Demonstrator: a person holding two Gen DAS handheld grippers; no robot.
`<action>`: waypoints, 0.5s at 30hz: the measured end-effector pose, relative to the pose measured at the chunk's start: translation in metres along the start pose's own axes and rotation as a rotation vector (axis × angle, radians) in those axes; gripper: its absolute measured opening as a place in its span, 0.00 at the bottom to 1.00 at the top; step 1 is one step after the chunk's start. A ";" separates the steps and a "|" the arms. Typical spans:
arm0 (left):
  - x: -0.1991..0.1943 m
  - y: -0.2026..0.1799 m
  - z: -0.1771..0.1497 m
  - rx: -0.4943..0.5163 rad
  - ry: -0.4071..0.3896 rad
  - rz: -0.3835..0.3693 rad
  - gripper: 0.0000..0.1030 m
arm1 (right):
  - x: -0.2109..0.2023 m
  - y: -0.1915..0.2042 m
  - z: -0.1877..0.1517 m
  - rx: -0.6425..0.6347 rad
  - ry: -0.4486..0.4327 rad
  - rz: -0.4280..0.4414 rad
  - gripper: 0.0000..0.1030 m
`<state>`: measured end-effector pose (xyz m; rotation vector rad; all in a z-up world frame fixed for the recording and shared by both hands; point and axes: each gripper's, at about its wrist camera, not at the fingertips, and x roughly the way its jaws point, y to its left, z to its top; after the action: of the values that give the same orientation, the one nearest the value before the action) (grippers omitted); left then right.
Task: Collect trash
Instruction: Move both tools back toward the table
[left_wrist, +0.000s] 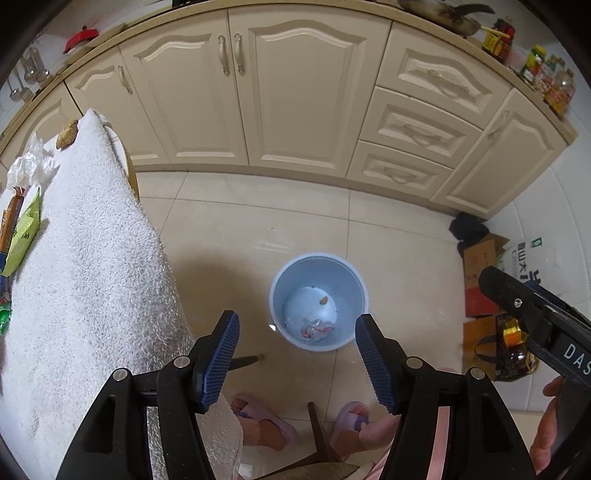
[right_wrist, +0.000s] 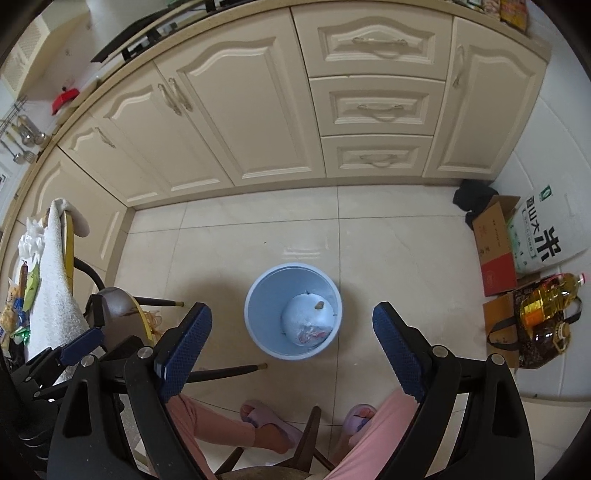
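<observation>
A light blue trash bin (left_wrist: 318, 301) stands on the tiled floor, also in the right wrist view (right_wrist: 293, 314). Inside it lie a crumpled wrapper (left_wrist: 317, 328) and a small brown scrap (left_wrist: 323, 300). My left gripper (left_wrist: 297, 363) is open and empty, held above the bin. My right gripper (right_wrist: 291, 352) is open and empty, also above the bin; its body shows at the right of the left wrist view (left_wrist: 535, 317). On the towel-covered table (left_wrist: 85, 266) at the left lie a brown lump (left_wrist: 67, 133), crumpled white tissue (left_wrist: 31, 166), a green packet (left_wrist: 24, 230) and other wrappers.
Cream kitchen cabinets (left_wrist: 295, 92) line the back. Cardboard boxes (right_wrist: 495, 247), a rice sack (right_wrist: 546, 236) and oil bottles (right_wrist: 546, 310) stand at the right wall. The person's feet in purple slippers (right_wrist: 266, 417) and chair legs (right_wrist: 229, 371) are below the grippers.
</observation>
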<state>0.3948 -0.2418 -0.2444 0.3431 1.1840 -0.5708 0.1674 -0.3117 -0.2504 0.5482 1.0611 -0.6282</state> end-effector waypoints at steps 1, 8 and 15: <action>-0.001 0.000 -0.001 0.002 -0.002 -0.001 0.59 | -0.001 0.000 -0.001 -0.004 -0.001 -0.001 0.88; -0.014 -0.001 -0.014 0.004 -0.014 -0.014 0.59 | -0.013 0.003 -0.011 -0.009 -0.005 0.002 0.88; -0.042 -0.003 -0.039 0.005 -0.056 -0.009 0.64 | -0.038 0.005 -0.025 -0.018 -0.045 -0.009 0.88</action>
<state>0.3525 -0.2133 -0.2180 0.3240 1.1308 -0.5878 0.1424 -0.2829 -0.2251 0.5119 1.0259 -0.6357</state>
